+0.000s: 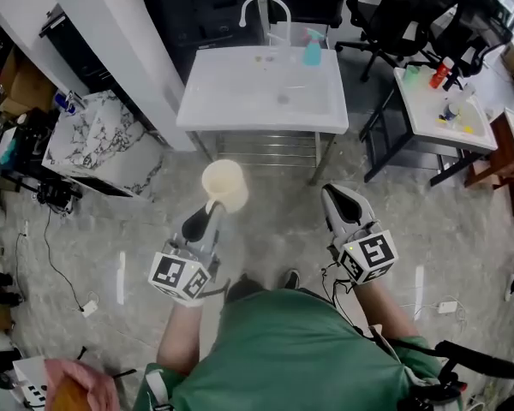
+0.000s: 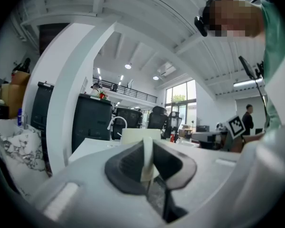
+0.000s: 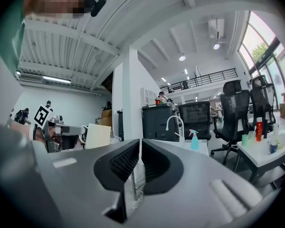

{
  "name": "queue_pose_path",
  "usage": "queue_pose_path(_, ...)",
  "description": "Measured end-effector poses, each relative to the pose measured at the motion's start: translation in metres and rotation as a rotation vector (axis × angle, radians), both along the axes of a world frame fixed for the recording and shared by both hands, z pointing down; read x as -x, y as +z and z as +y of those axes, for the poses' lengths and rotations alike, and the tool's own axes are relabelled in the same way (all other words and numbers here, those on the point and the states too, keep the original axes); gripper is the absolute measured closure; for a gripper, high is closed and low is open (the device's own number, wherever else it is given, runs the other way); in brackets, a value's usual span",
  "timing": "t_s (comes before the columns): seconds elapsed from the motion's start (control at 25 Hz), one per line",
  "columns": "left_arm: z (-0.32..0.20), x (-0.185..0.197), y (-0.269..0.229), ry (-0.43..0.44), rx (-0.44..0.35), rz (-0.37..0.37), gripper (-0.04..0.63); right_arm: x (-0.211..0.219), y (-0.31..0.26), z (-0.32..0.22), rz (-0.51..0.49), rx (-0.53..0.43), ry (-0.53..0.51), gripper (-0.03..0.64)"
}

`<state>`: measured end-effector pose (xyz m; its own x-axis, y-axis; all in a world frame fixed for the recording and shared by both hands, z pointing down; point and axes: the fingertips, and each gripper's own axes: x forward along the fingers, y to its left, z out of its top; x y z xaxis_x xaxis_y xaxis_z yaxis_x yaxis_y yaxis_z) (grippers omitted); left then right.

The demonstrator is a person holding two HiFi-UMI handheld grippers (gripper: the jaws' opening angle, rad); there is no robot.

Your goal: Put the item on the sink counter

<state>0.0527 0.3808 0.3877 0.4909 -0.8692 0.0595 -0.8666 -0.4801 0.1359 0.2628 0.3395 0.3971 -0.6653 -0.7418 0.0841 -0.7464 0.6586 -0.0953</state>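
Left gripper pinches the cup by its handle, and the cup sits just past the jaw tips. Right gripper has its jaws pressed together with nothing between them. The sink counter stands ahead of both grippers, well apart from them.

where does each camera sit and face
Head view: on the person's head, looking steeply down at the white sink counter; shows green-shirted torso, left tongs holding a cream plastic cup, right tongs.
Left gripper view: on the left tongs, facing the counter; its jaws clamp the cup's handle.
Right gripper view: on the right tongs, facing the counter; jaws together, empty.
Shared: all three show cup and counter.
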Motion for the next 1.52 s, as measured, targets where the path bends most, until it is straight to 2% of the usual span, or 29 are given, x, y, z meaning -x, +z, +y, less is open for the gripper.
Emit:
queue_pose_path(0.2, -0.011, 0.009, -0.008, -0.063, -0.021, -0.009, 0.558, -0.005, 0.002, -0.018, -0.005, 0.008, -0.013, 0.603)
queue_pose_path(0.44, -0.049, 0.038, -0.004, -0.095, -0.022, -0.015, 0.558, 0.013, 0.012, -0.060, 0.017, 0.037, -0.022, 0.603)
queue_pose_path(0.88, -0.187, 0.138, -0.010, -0.075, -0.062, 0.035, 0.558, 0.087, 0.003, -0.180, 0.088, 0.036, 0.045, 0.603)
queue_pose_path(1.12, -0.259, 0.181, -0.007, -0.047, -0.065, 0.037, 0.558, 0.121, 0.006, -0.243, 0.093, 0.072, 0.096, 0.603)
queue_pose_path(1.52, -0.345, 0.204, 0.014, -0.057, -0.033, 0.025, 0.558, 0.138, 0.026, -0.330, 0.104, 0.110, 0.108, 0.603)
